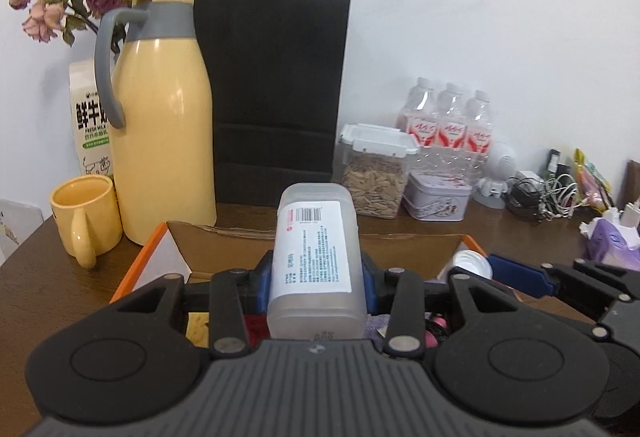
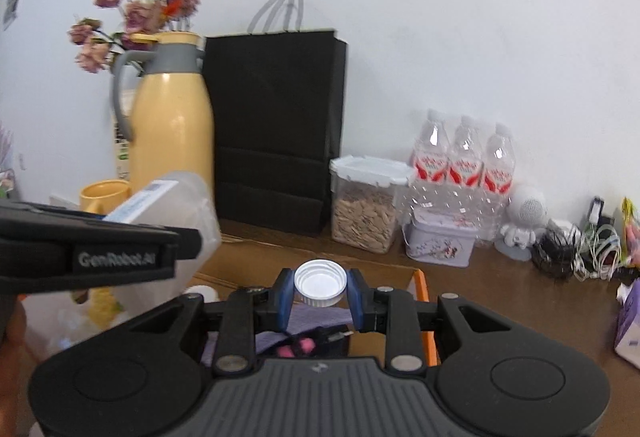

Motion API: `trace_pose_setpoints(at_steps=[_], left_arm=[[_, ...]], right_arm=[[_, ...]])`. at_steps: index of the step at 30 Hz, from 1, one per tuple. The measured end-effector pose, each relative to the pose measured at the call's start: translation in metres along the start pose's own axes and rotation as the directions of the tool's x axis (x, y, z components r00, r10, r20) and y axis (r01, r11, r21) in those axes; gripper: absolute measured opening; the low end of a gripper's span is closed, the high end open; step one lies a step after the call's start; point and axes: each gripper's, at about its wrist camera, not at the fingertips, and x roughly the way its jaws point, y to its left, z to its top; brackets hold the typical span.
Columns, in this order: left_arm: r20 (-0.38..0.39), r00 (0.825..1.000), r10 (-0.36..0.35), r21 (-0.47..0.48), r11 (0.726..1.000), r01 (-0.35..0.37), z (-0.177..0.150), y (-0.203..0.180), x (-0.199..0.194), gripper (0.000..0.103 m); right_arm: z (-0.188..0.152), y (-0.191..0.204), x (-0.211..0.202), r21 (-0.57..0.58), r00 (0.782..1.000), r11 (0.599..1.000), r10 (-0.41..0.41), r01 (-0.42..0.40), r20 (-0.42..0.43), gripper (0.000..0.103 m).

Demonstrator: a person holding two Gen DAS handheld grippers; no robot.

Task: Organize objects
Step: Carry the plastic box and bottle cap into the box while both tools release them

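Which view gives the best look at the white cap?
The right wrist view: the white cap sits centred in the right claw, open side facing the camera, rim fully visible. In the left wrist view the cap shows only partly at the right, over the cardboard box.

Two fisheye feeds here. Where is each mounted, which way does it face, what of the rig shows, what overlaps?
Left wrist: sits on the left gripper, facing forward over the cardboard box toward the wall; shows its own fingers shut on the translucent container, with the right gripper at the right edge.
Right wrist: sits on the right gripper, same heading; shows its fingers shut on the white cap, with the left gripper at left.
Shared: yellow thermos, black bag, seed jar, water bottles.
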Motion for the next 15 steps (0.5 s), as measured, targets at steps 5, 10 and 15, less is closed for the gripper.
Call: trace_pose_setpoints(at_steps=[5, 10, 15], left_arm=[[-0.036, 0.999, 0.006, 0.015, 1.000, -0.006, -0.007, 0.001, 0.011, 0.041], [-0.030, 0.999, 0.024, 0.030, 0.999, -0.023, -0.008, -0.001, 0.007, 0.043], [0.042, 0.996, 0.080, 0.062, 0.995, -0.082, -0.006, -0.001, -0.005, 0.103]], right_arm=[[-0.007, -0.011, 0.013, 0.031, 0.999, 1.000, -0.003, 0.005, -0.036, 0.027], [-0.009, -0.009, 0.012, 0.017, 0.999, 1.000, 0.004, -0.003, -0.045, 0.028], [-0.009, -0.011, 0.006, 0.029, 0.999, 1.000, 0.012, -0.011, -0.045, 0.043]])
